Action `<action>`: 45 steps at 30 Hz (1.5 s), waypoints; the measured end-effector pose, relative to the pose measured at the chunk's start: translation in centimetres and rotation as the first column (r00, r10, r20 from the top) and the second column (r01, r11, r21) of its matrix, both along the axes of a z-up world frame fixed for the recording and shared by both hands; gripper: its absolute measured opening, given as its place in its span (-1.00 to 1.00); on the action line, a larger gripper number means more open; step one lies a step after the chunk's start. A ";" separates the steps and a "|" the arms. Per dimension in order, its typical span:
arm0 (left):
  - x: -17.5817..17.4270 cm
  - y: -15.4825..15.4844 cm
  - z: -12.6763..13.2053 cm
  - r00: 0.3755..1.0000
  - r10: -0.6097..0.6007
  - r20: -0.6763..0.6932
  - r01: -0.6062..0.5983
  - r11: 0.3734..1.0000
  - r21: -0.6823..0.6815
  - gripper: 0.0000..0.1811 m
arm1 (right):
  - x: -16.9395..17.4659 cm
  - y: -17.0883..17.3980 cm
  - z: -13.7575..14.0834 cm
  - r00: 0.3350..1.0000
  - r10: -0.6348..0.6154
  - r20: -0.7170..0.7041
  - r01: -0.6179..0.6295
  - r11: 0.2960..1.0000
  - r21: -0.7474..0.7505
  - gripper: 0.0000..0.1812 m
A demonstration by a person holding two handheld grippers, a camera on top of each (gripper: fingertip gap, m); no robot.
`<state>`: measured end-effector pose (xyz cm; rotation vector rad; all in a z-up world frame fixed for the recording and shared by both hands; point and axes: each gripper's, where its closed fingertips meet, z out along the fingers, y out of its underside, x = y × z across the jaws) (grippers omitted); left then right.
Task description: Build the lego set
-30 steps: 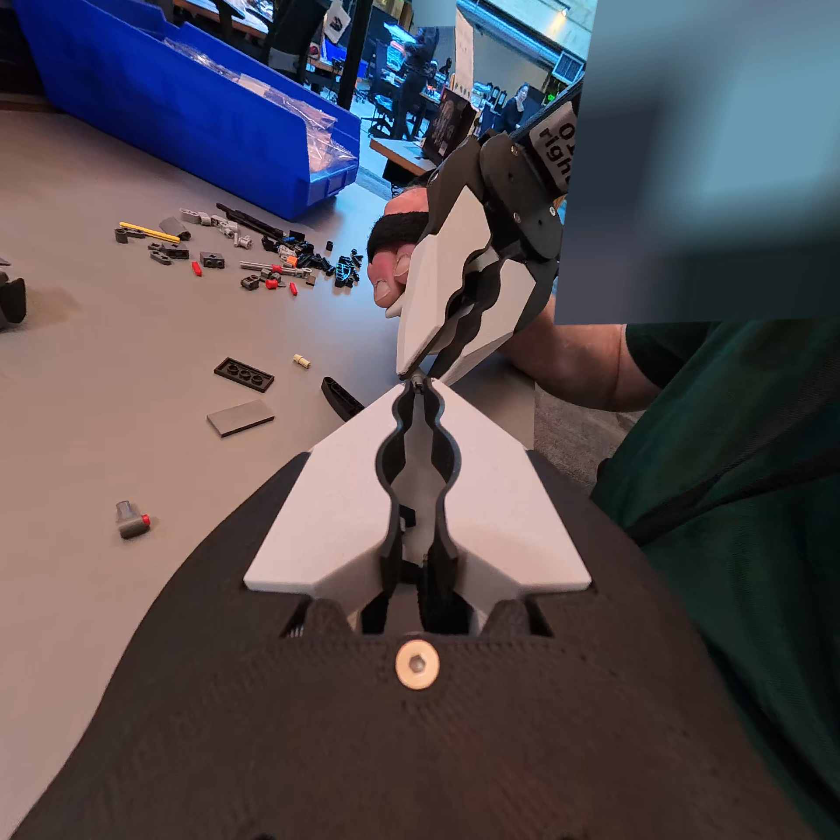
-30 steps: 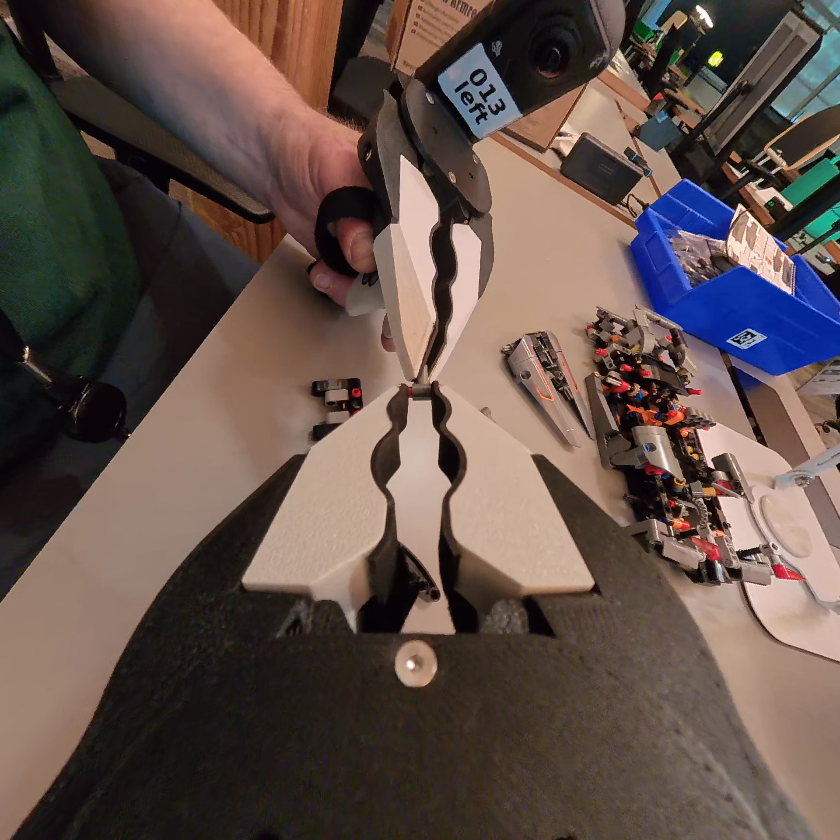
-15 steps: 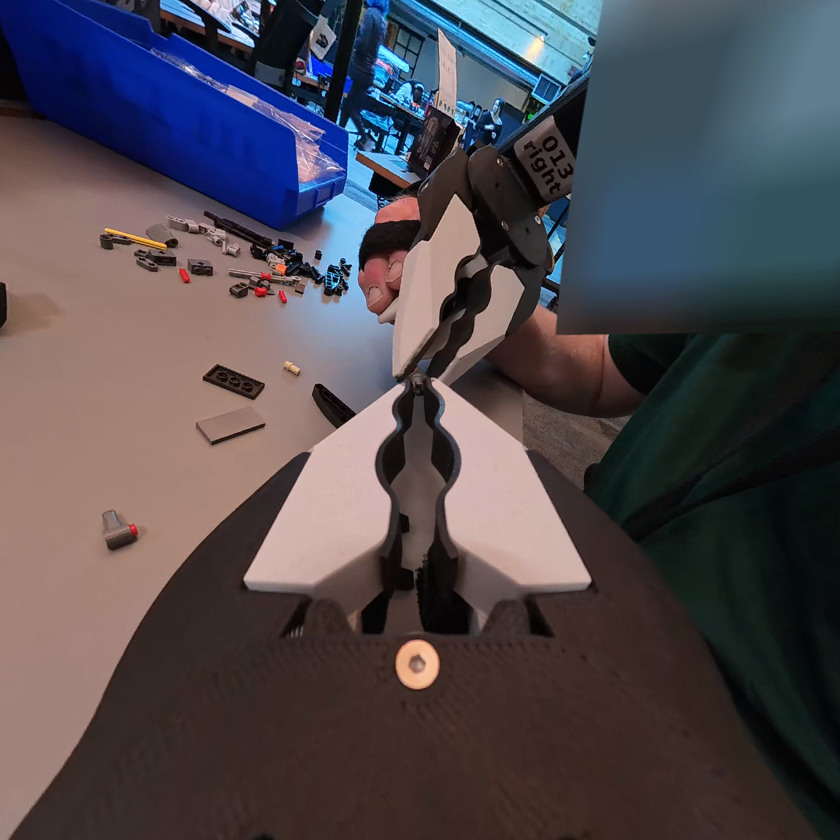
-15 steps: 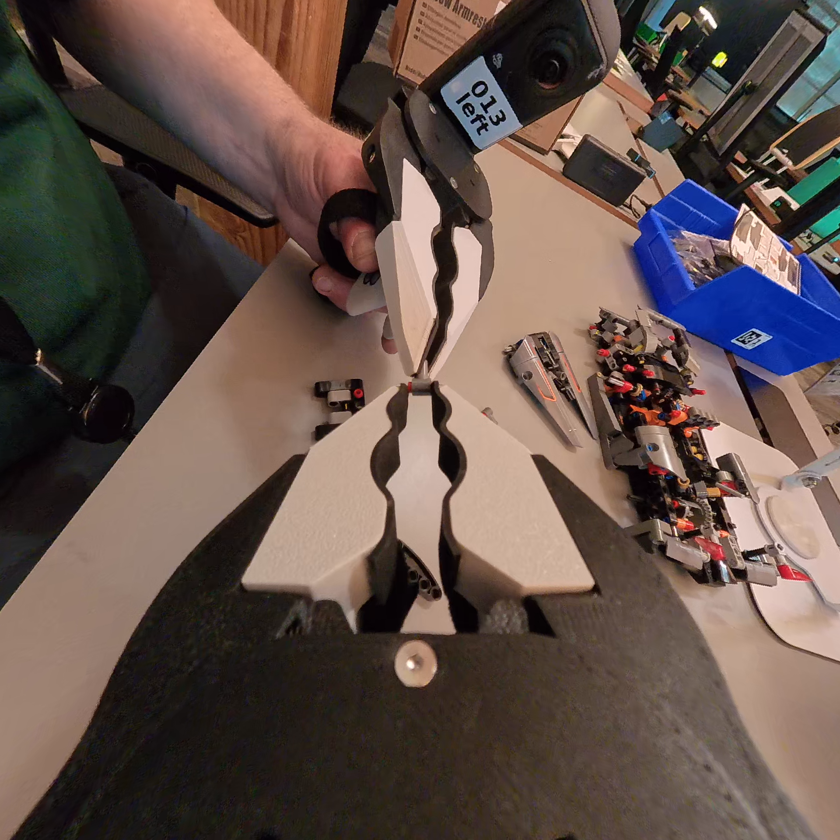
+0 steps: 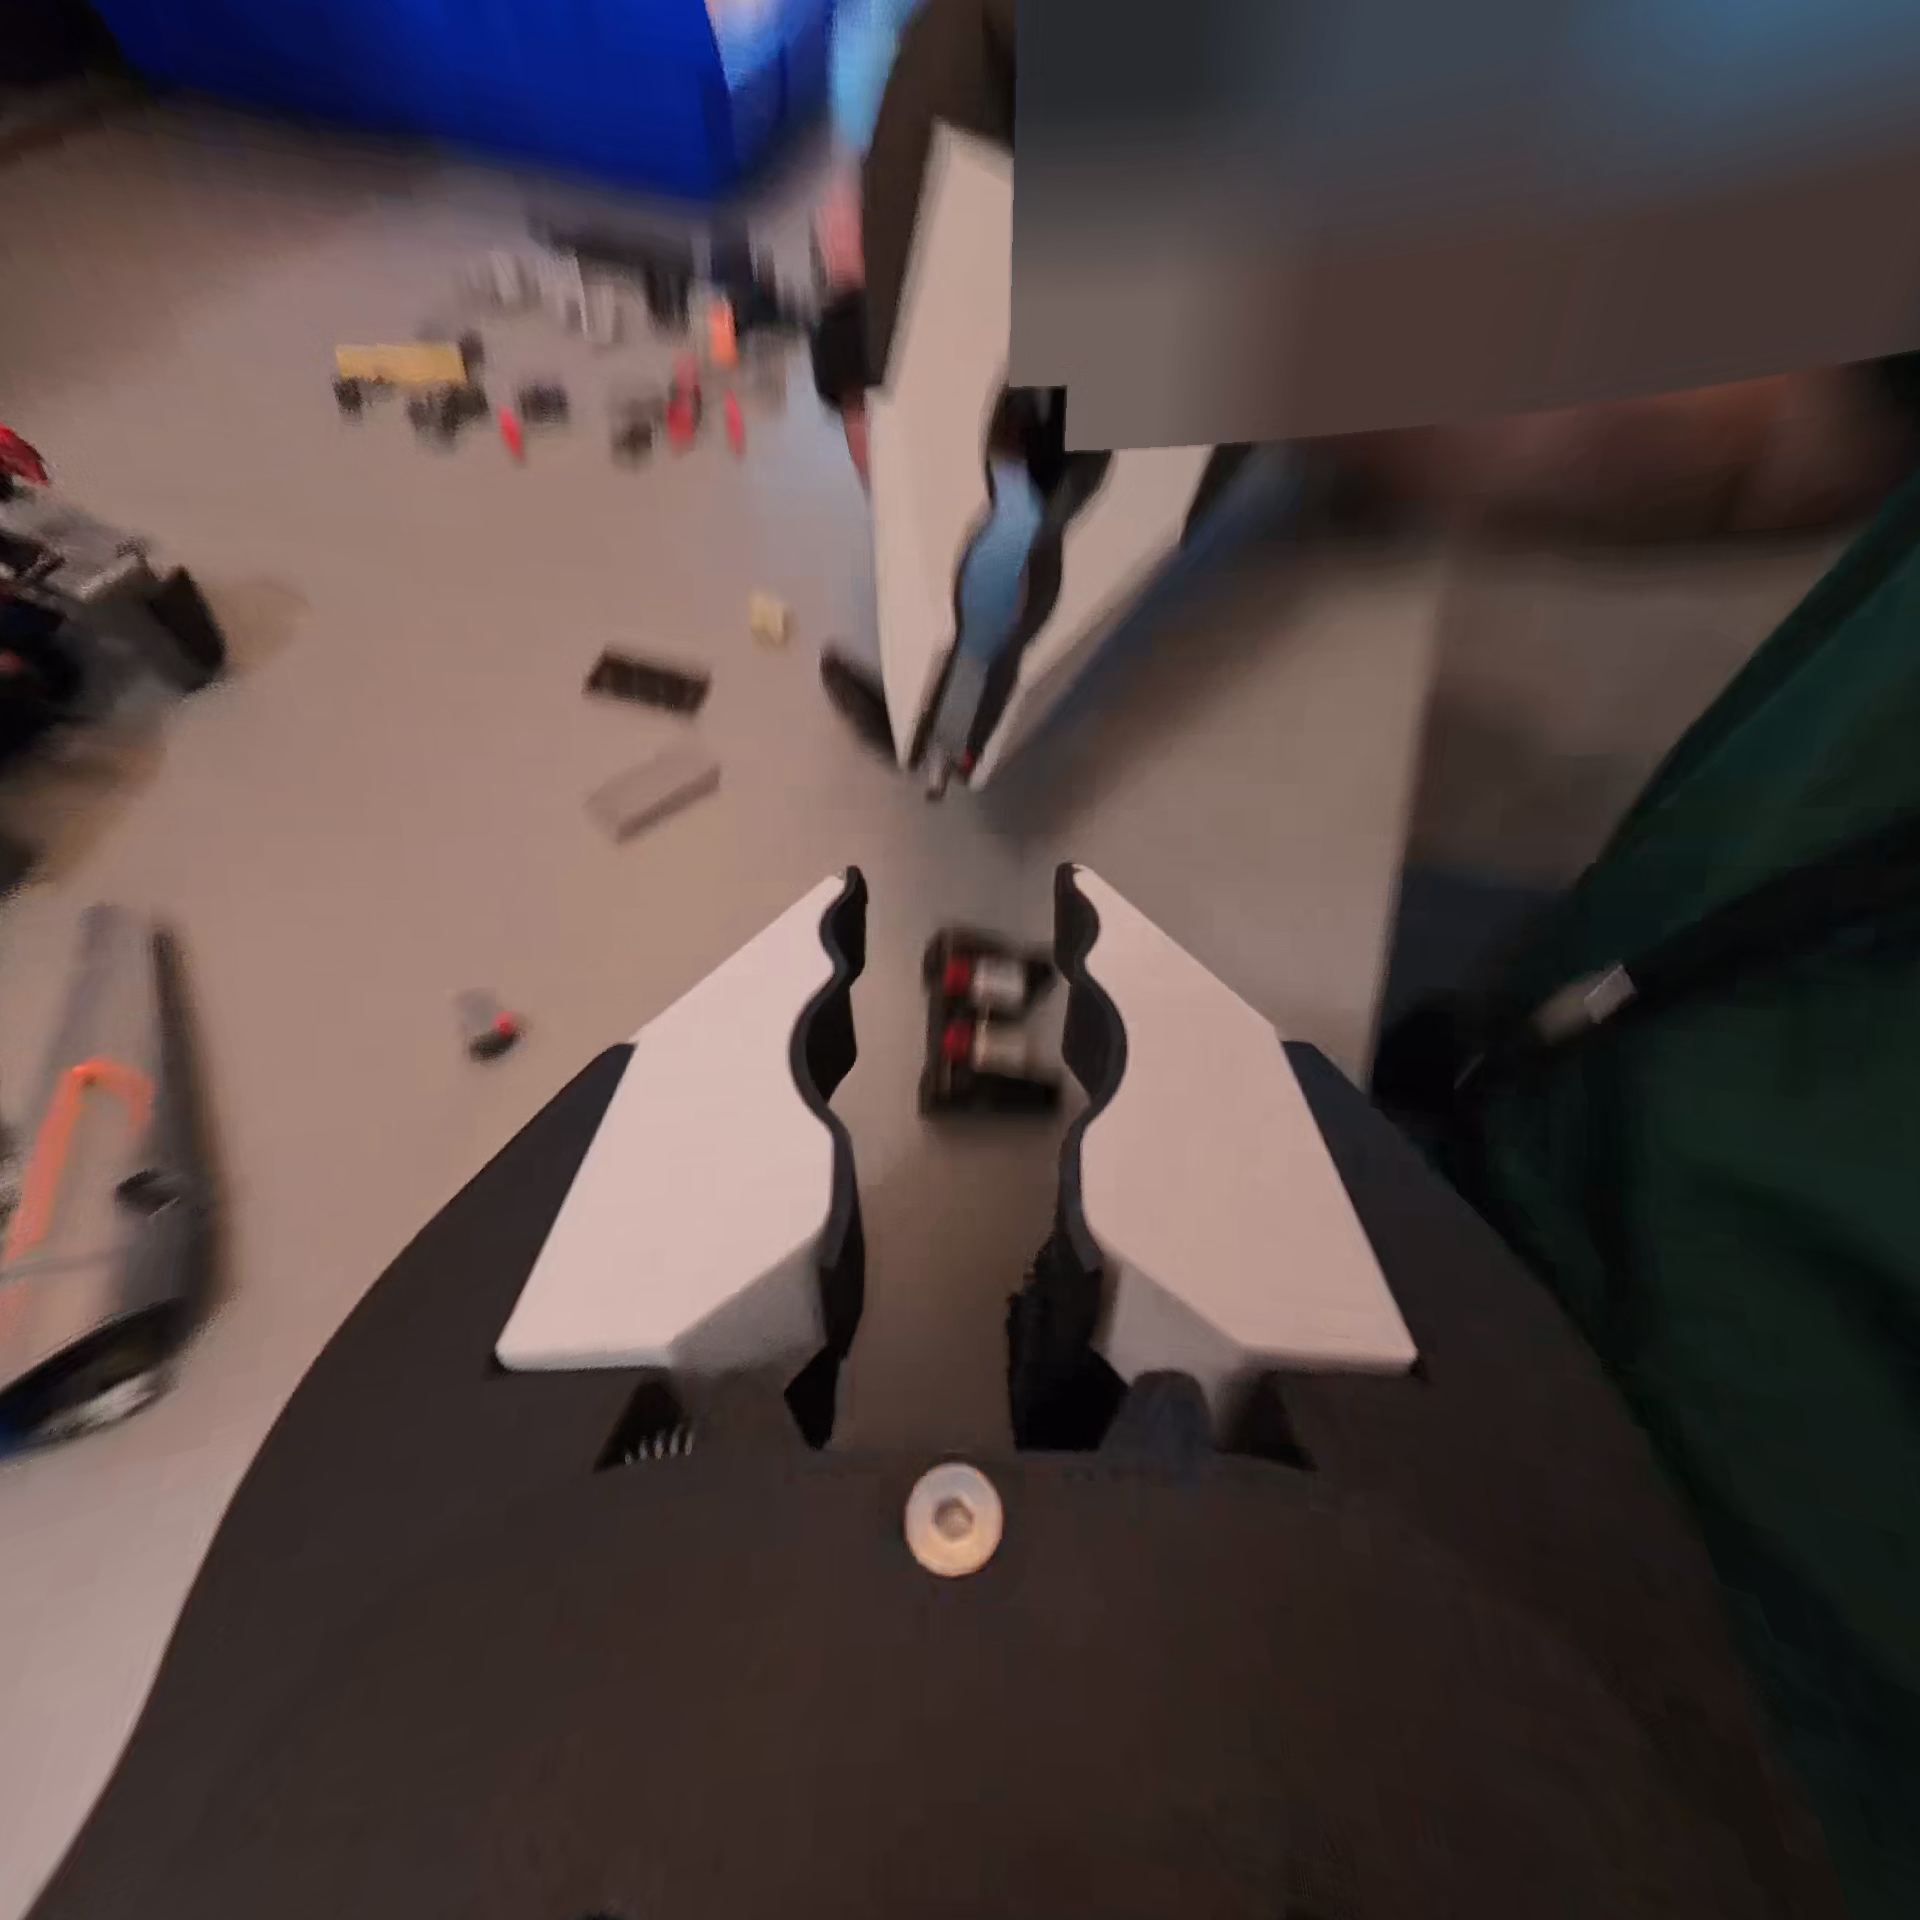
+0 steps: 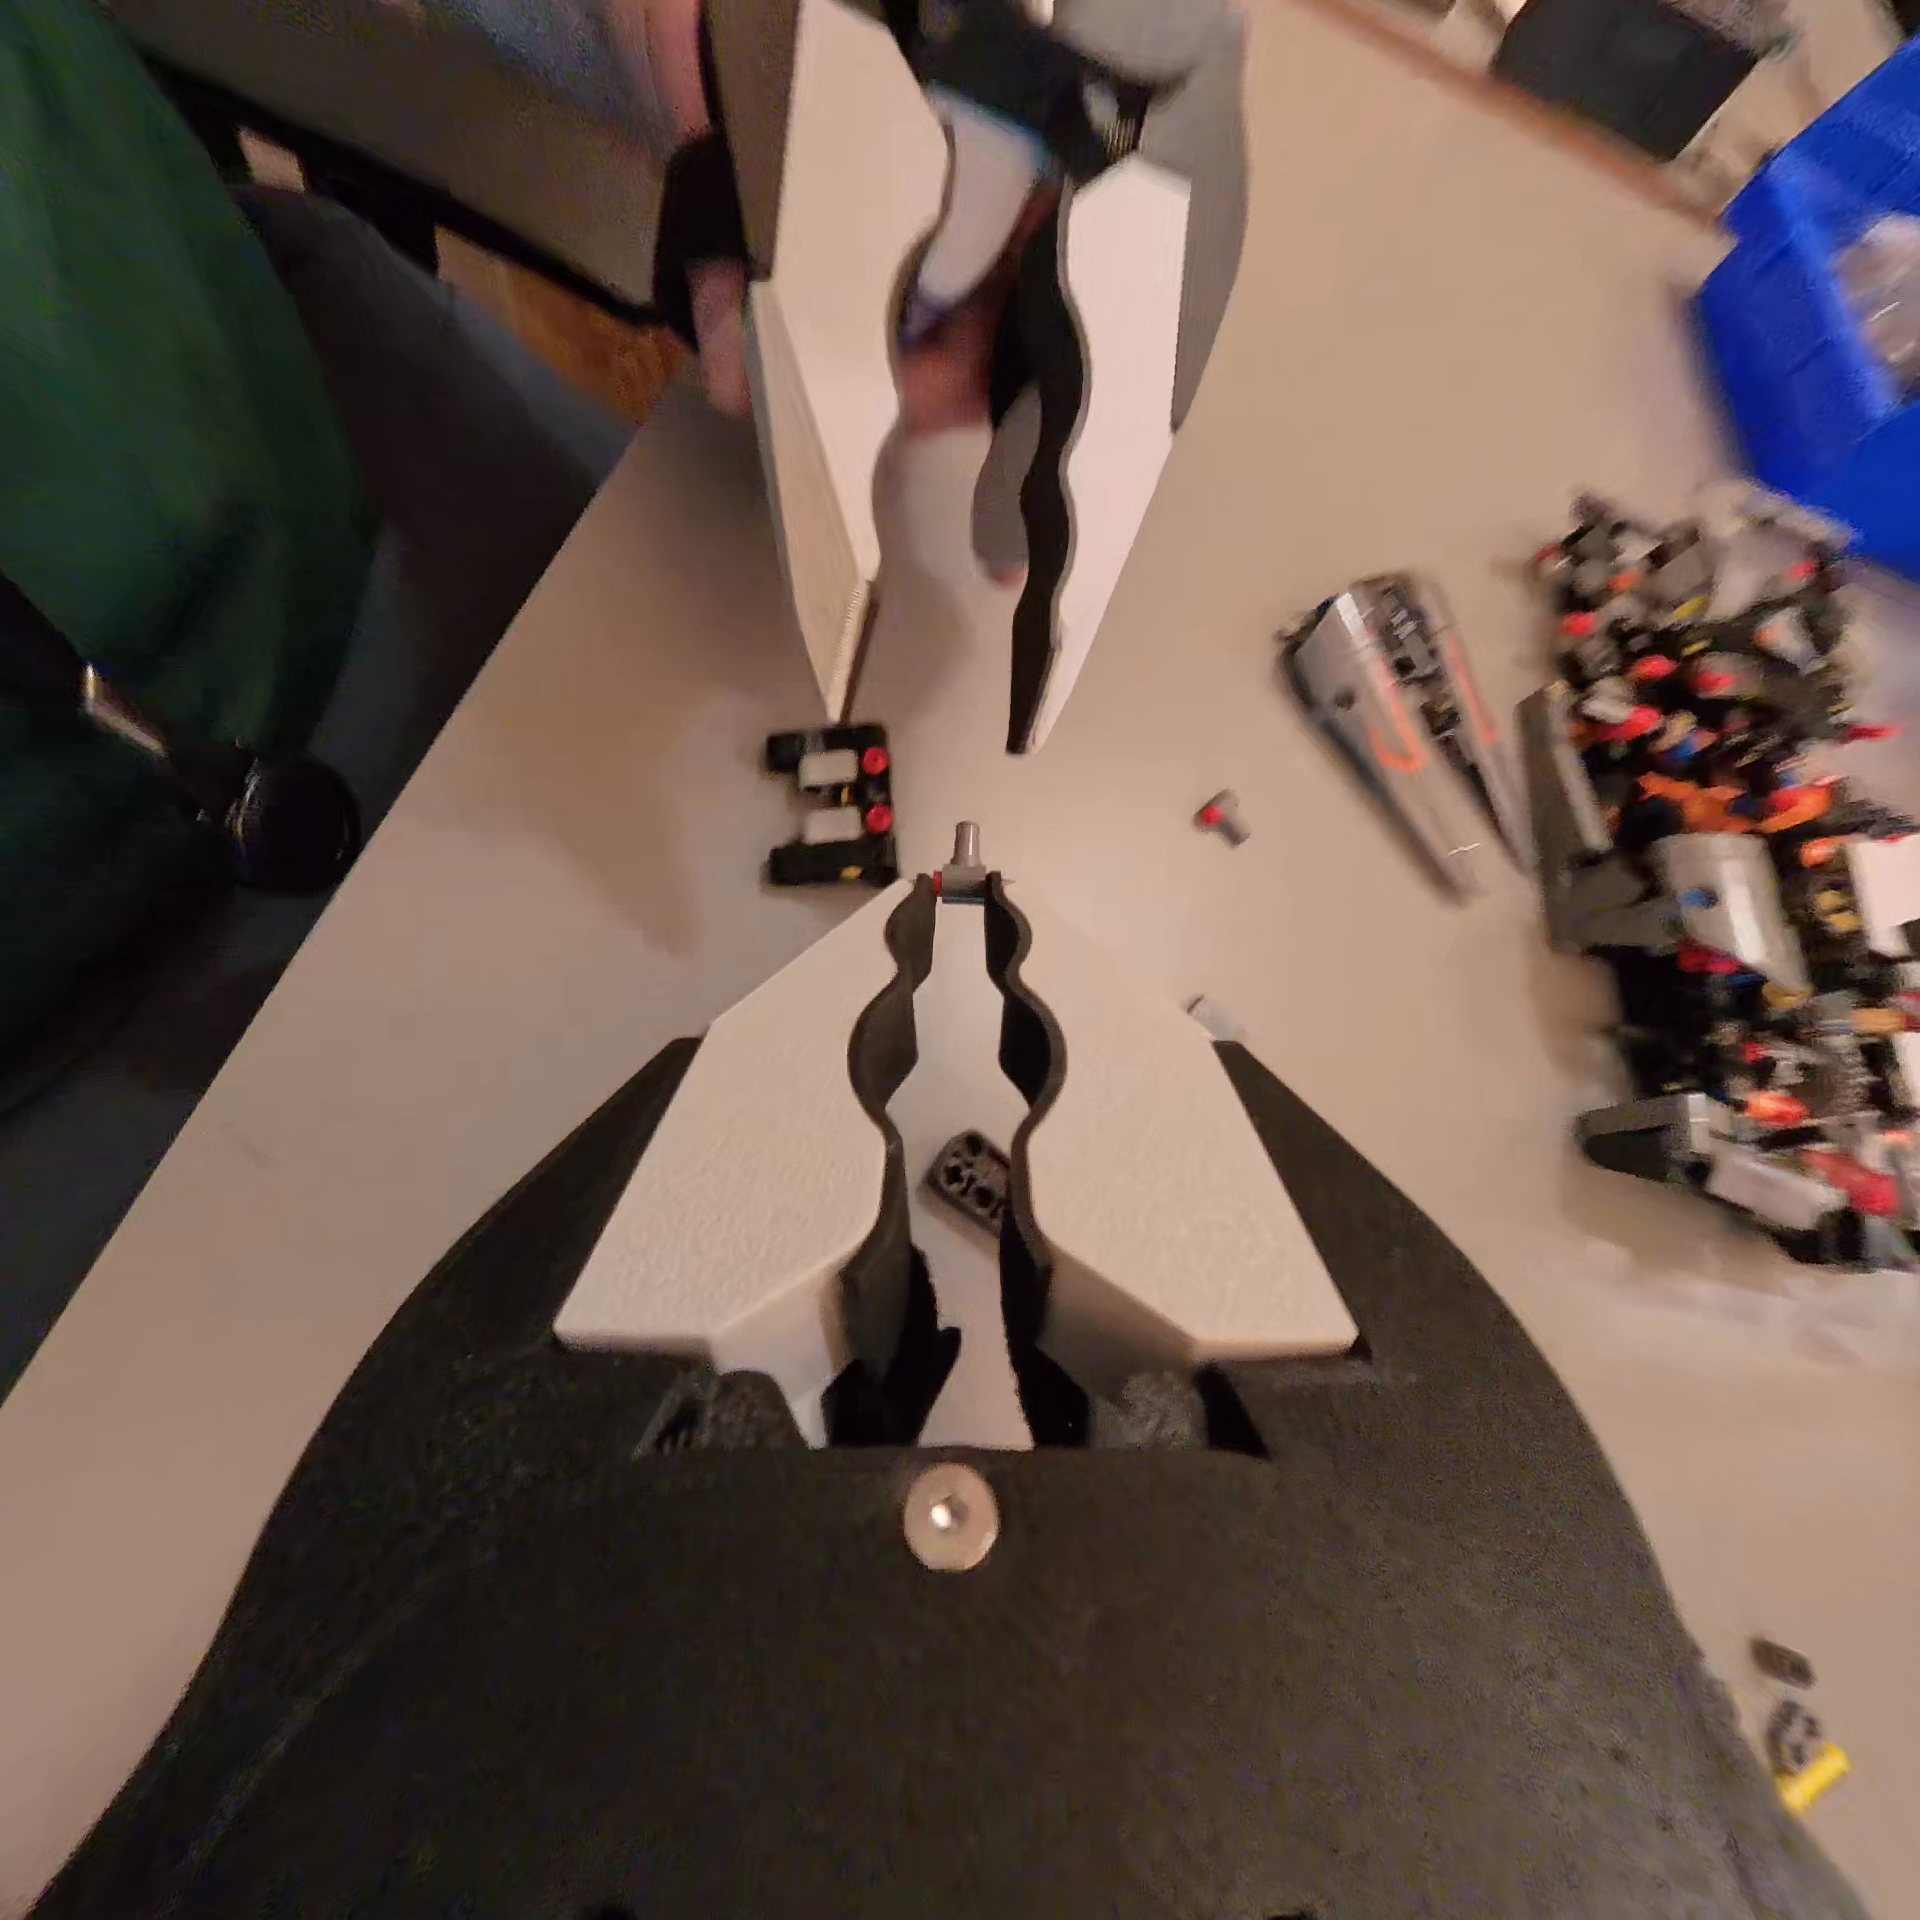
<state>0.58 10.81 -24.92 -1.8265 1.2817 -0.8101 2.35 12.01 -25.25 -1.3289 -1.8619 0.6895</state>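
My right gripper [image 6: 964,883] is shut on a small grey connector with a red pin [image 6: 966,868]; both pads press its base and its stub sticks out past the tips. It also shows in the left wrist view [image 5: 940,764], blurred, with the grey and red piece at its tips. My left gripper [image 5: 961,883] is open and empty. It also shows in the right wrist view [image 6: 935,727], jaws apart, a short way off the connector. A small black assembly with two red pins [image 6: 831,805] lies on the table; in the left wrist view it [image 5: 987,1023] lies below the gap between my left fingers.
The large part-built model [image 6: 1714,883] and a grey wedge panel [image 6: 1392,707] lie to the right, a blue bin [image 6: 1829,343] behind them. A loose grey and red piece [image 6: 1221,818] and a black beam [image 6: 971,1179] lie close. Loose parts [image 5: 540,384], a black plate [image 5: 646,681] and a grey tile [image 5: 655,800] lie on the table. My left and right fingertips are right by each other.
Both grippers pinched the small connector tip to tip before. My left gripper has opened and drawn back from it; the right still holds it. Both views are now blurred by motion.
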 end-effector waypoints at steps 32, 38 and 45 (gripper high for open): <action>0.2 -0.6 -4.8 0.965 -0.023 -0.263 0.050 0.994 0.098 -0.76 | -0.8 -1.0 -4.0 0.986 0.014 0.168 -0.028 0.997 0.076 -0.93; 0.1 -0.6 -4.8 0.964 -0.050 -0.262 0.077 0.993 0.092 -0.76 | -0.9 -1.1 -4.1 0.988 0.027 0.153 -0.038 0.997 0.069 -0.94; 0.1 -0.7 -4.8 0.962 -0.093 -0.258 0.115 0.991 0.073 -0.75 | -1.0 -1.1 -4.0 0.988 0.033 0.151 -0.047 0.995 0.092 -0.94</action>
